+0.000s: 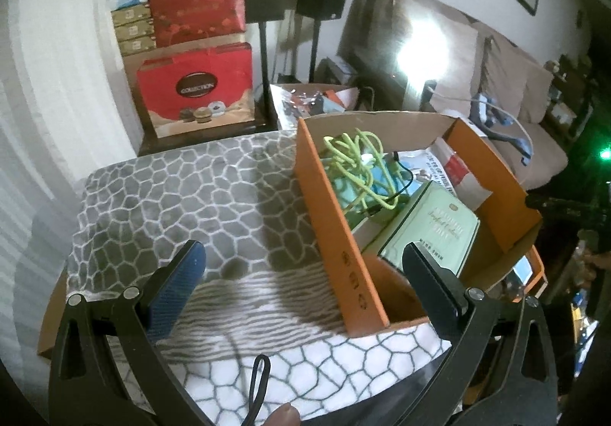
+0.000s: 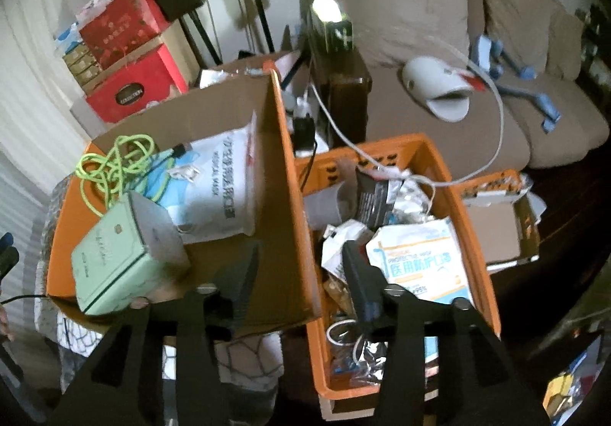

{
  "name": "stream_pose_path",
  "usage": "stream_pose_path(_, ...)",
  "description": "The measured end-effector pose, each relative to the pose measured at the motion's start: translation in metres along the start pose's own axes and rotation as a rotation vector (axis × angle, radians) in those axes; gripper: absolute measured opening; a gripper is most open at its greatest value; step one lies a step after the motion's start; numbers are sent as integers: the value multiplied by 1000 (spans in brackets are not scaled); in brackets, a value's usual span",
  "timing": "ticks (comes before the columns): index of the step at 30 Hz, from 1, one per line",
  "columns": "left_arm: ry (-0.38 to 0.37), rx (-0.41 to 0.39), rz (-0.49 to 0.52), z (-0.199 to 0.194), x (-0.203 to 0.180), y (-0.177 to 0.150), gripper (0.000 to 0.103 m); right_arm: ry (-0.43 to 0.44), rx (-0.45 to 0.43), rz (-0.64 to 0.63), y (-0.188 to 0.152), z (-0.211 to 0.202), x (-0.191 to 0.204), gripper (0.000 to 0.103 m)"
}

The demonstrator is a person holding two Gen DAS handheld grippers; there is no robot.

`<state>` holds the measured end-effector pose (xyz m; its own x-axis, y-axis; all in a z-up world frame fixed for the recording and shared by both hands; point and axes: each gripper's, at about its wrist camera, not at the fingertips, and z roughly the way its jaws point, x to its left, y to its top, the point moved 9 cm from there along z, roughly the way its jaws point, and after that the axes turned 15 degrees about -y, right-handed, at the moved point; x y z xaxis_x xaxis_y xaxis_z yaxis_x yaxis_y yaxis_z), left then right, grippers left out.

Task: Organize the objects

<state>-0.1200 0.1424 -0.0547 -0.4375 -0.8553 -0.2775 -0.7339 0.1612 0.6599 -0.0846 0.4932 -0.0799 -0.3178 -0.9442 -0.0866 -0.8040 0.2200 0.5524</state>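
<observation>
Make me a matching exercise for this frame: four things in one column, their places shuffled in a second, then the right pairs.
Things
1. green tin
2. lime cable
3. grey slipper
4. blue-print mask pack

Places
A. on the sofa
B. in the orange crate
C. at the near end of the cardboard box
D. tangled at the far end of the cardboard box

Pairs: 1-C, 2-D, 3-A, 4-B
</observation>
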Motion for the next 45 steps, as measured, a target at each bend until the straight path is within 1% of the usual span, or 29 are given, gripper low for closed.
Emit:
stream_pose_path(1, 5, -3, -2, -2, 1, -1, 103, -5, -19, -3, 1, -6, 3, 62)
stream_pose_path(2, 8, -7, -5, -6, 2, -2, 103, -8, -34, -6, 2, -12, 6, 64)
stream_pose_path(4, 11, -16, -10, -11, 4, -5, 103, -5, -64, -15, 2, -24, 15, 73)
stream_pose_path(7, 15, -27, -19, -18, 7, -8, 103, 9, -107, -32, 1, -41, 33, 80)
stream_pose_path(11, 31, -35, -28, -25, 11, -13, 103, 23, -151, -76, -3, -59, 60, 83)
stream_pose_path(13, 32, -39, -33, -28, 13, -15, 103, 31, -165, -90, -7, -65, 74, 88)
stream_pose_path(15, 45, -44, -36, -32, 16, -19, 103, 28, -182, -105, -9, -70, 86, 89)
stream_pose_path(17, 65, -50, -45, -36, 21, -23, 103, 17, -206, -115, -13, -75, 99, 93)
stream_pose_path(19, 82, -57, -52, -41, 25, -27, 103, 18, -227, -127, -17, -79, 112, 102)
stream_pose_path(24, 137, -88, -46, -57, 33, -34, 103, 34, -276, -149, -28, -93, 144, 102)
stream_pose_path(27, 140, -107, -55, -67, 35, -37, 103, 37, -297, -141, -32, -100, 155, 102)
stream_pose_path(31, 164, -128, -52, -75, 36, -41, 103, 42, -314, -140, -39, -107, 169, 102)
stream_pose_path(38, 170, -121, -86, -78, 45, -55, 103, 44, -316, -135, -52, -110, 183, 102)
stream_pose_path(42, 172, -122, -107, -80, 50, -62, 103, 17, -328, -137, -58, -113, 186, 102)
stream_pose_path(45, 172, -124, -123, -83, 54, -67, 103, 14, -335, -139, -63, -116, 190, 102)
